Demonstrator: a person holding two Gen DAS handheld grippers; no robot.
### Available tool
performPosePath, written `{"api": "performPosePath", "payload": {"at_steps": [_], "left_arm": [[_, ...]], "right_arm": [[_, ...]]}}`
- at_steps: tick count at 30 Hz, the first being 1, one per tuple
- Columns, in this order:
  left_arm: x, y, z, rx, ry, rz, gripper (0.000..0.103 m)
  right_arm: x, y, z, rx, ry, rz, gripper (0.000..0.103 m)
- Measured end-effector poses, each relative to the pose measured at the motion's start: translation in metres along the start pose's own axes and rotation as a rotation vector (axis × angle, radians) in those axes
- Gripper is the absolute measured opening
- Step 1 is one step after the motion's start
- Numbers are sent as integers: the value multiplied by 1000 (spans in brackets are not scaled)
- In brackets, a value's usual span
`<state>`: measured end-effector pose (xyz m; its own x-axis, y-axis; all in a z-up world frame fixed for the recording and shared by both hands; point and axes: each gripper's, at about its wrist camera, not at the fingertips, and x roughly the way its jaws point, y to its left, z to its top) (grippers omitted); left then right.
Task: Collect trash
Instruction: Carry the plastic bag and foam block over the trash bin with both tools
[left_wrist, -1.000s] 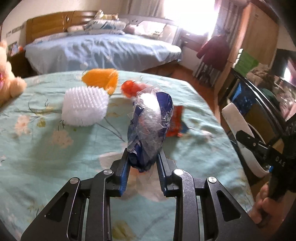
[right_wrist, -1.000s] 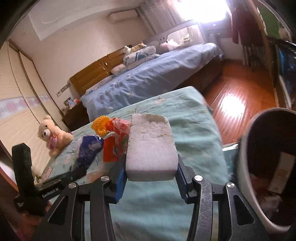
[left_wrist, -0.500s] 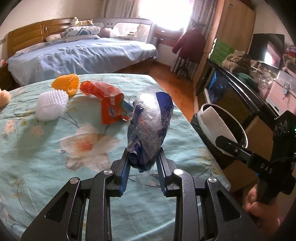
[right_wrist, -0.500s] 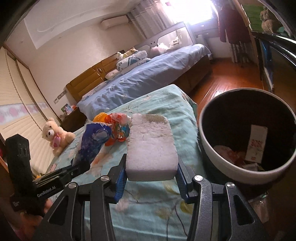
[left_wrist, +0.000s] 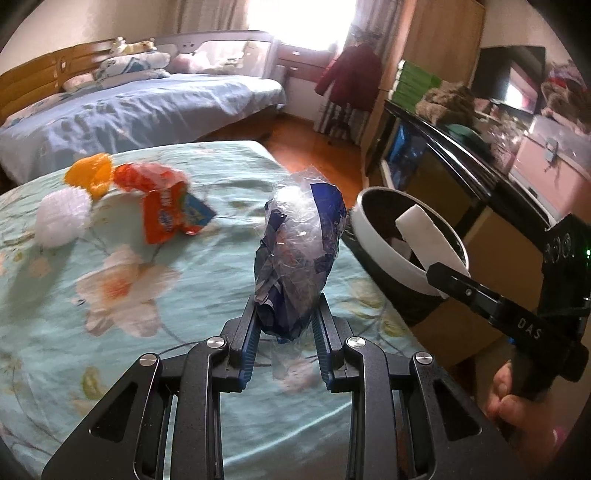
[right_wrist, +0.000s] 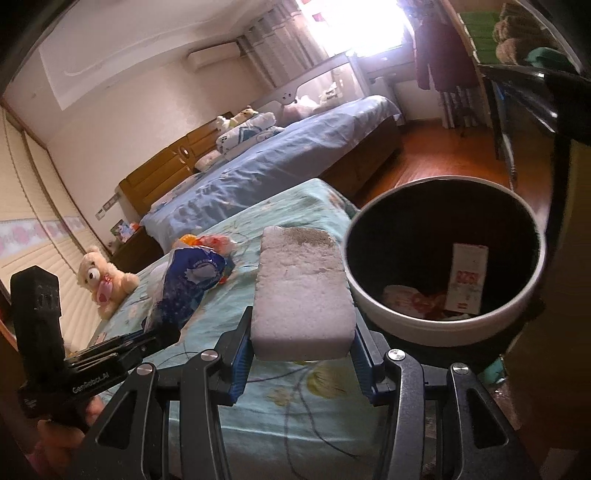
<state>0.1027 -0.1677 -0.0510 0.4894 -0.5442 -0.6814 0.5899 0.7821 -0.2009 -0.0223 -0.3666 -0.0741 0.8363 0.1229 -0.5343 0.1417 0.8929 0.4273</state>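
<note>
The trash bin (right_wrist: 443, 325) stands just beside the edge of the table (left_wrist: 147, 369), and its mouth is wide and uncovered, so there is free room to enter from above. Only some paper (right_wrist: 466, 277) lies low inside. Behind the bin, a dark cabinet (left_wrist: 461, 177) stands close and limits the far side. On the table, the orange wrapper (left_wrist: 166, 210), the white bristly ball (left_wrist: 61, 218) and the orange ball (left_wrist: 90, 177) lie together at the far part, well apart from the bin. The near cloth is open. A teddy bear (right_wrist: 101, 280) sits at the far table edge.
</note>
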Motion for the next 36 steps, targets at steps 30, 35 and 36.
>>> {"api": "performPosePath", "payload": {"at_steps": [30,35,36], "left_arm": [[53,-91,36,163,51,-119,26],[62,-100,46,169,55,-122,26],[63,-101,48,170,55,-122,26]], "right_arm": [[-35,-66,22,43,-25,-186,48],[-28,-73,30,39,-6,-202,48],[-27,-75,31,39,-4,-202,48]]}}
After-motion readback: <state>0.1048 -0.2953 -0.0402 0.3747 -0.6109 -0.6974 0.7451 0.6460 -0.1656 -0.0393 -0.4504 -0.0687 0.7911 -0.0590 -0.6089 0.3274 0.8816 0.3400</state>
